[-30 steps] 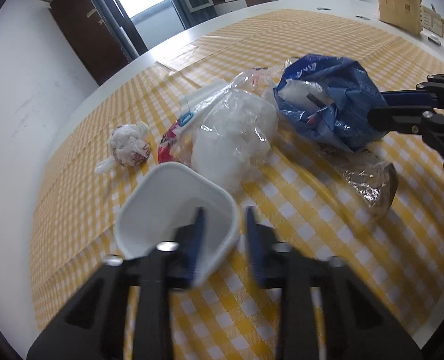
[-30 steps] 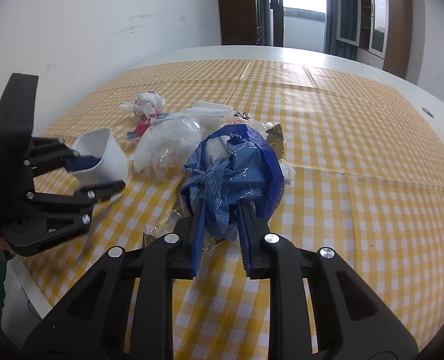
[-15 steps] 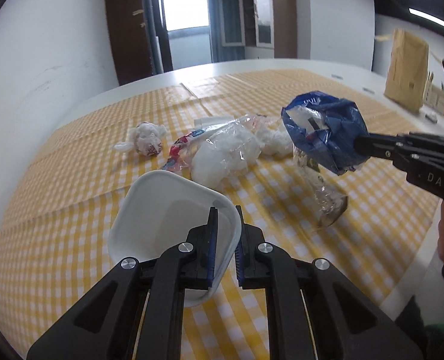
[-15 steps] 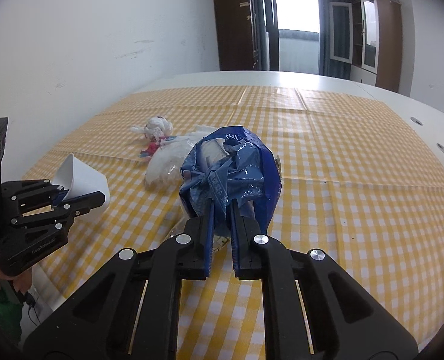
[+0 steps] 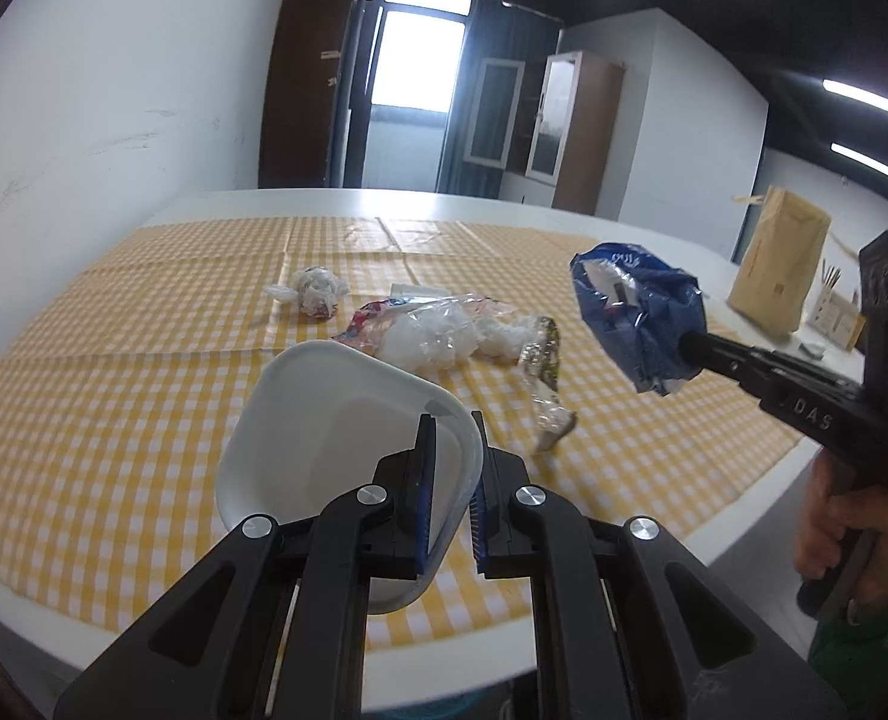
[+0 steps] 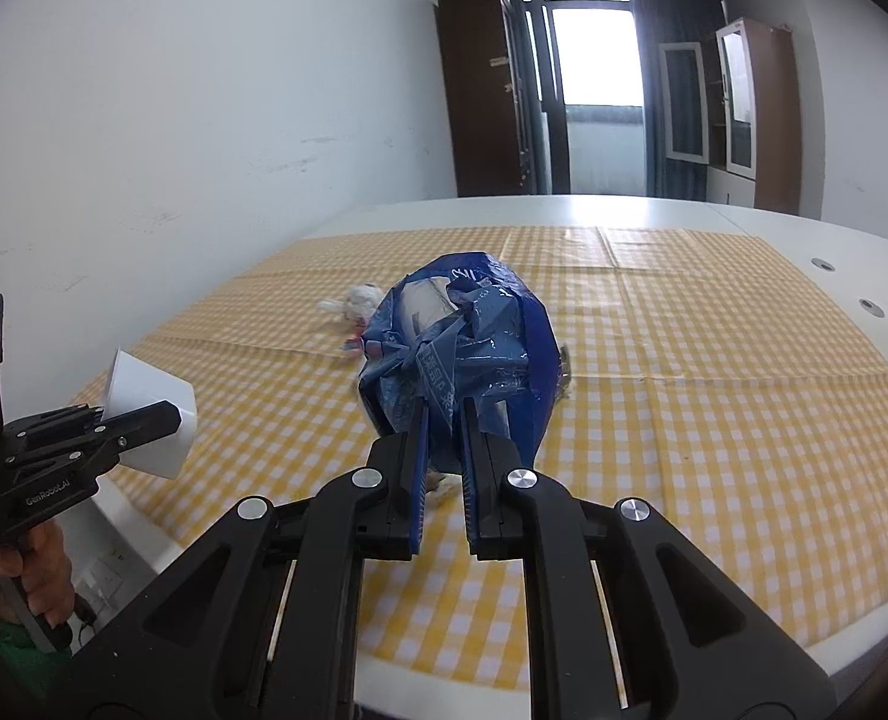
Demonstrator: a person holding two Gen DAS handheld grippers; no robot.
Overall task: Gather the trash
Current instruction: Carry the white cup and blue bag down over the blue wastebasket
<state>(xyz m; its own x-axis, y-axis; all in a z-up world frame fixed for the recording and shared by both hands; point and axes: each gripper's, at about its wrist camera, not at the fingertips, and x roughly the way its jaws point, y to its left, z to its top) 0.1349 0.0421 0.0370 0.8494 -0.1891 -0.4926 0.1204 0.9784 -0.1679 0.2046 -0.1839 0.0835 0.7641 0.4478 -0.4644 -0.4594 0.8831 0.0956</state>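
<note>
— Grip check: left gripper (image 5: pixel 451 483) pinched shut across wall of white rounded plastic tub (image 5: pixel 348 456), rim between both fingers, mouth tilted up and away, lifted clear of yellow checked tablecloth (image 5: pixel 114 372)?

— Yes. Right gripper (image 6: pixel 441 468) clamped nearly shut on knotted blue plastic bag (image 6: pixel 462 360), bulk bulging ahead of and above fingertips, also off cloth.

— Bag relative to left fingers?

— Ahead and off to right, well apart, roughly level with tub's mouth.

— Remaining trash?

— Clear crinkled plastic wrappers (image 5: pixel 438 336) straight ahead beyond tub; crumpled white wad (image 5: pixel 318 291) farther, slightly left. Probably nearer left gripper, though both full.
</note>
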